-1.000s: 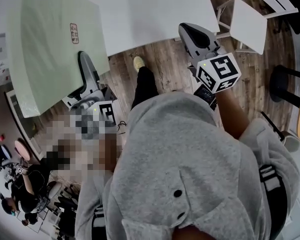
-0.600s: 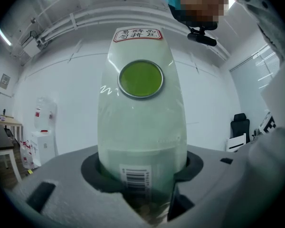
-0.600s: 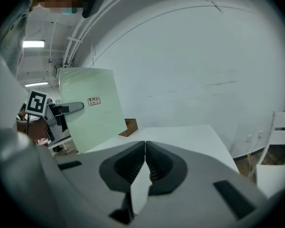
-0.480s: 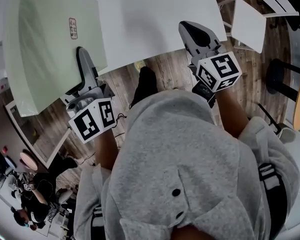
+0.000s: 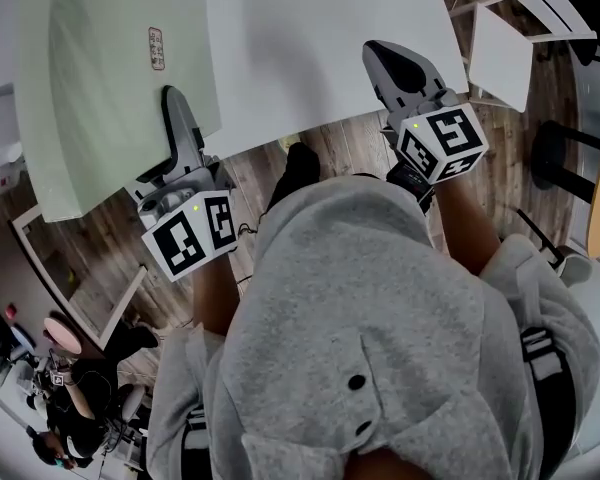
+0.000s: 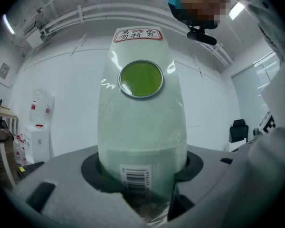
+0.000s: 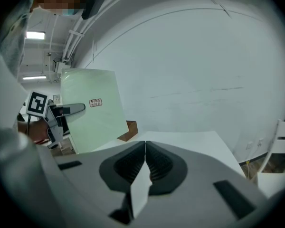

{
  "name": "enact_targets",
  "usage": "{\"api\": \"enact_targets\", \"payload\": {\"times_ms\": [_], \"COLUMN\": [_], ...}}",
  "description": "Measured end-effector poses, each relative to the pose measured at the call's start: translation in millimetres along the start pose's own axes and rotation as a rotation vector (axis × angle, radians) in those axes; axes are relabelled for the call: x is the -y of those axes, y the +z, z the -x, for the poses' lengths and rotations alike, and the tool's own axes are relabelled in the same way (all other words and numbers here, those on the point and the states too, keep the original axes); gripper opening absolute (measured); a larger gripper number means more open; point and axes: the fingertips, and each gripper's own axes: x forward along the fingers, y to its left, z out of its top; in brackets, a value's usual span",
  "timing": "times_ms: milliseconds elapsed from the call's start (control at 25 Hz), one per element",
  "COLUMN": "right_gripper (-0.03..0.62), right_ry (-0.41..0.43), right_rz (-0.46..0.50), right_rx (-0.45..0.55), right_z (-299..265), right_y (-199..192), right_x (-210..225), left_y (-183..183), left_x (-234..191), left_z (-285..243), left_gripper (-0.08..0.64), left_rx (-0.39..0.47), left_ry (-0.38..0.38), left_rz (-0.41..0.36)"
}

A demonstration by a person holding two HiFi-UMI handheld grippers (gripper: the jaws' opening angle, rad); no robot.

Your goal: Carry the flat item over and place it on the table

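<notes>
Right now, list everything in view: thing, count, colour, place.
green board: one, pale green, at the table's left edge, clamped in the left gripper
label: one, small, on the board's top face
table: one, white, straight ahead
chair: one, white, right of the table
stool: one, black, far right on the floor
floor: wood, below the table's near edge
bystander: at least one, dark clothes, lower left
hoodie: one, grey, on the person
left gripper: one, grey, shut on the green board
right gripper: one, grey, jaws together, at the table's near edge
</notes>
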Motion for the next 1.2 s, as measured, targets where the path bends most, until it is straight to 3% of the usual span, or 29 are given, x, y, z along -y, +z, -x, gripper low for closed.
{"api": "enact_targets", "payload": {"times_ms": [240,880,1200], "right_gripper": [0.028,0.028,0.028], "right_ry": [-0.025,-0.047,-0.029], "right_rz": [0.028,0.111,0.111], "right_rx": [0.001,0.042,0.082], "right_z": [-20,-17,-27], "right_y": [13,37,50], "right_x": [-17,-20,-11], "left_y": [-5,-2,8], "left_x": [-28,-27,-24], "left_z": [-14,-15,-19], "left_gripper": [0.27,0.27,0.27], "left_rx": [-0.01,0.044,0.078], "left_ry": [-0.013,-0.048,-0.033], "left_rz": [0.021,0.049,0.021]}}
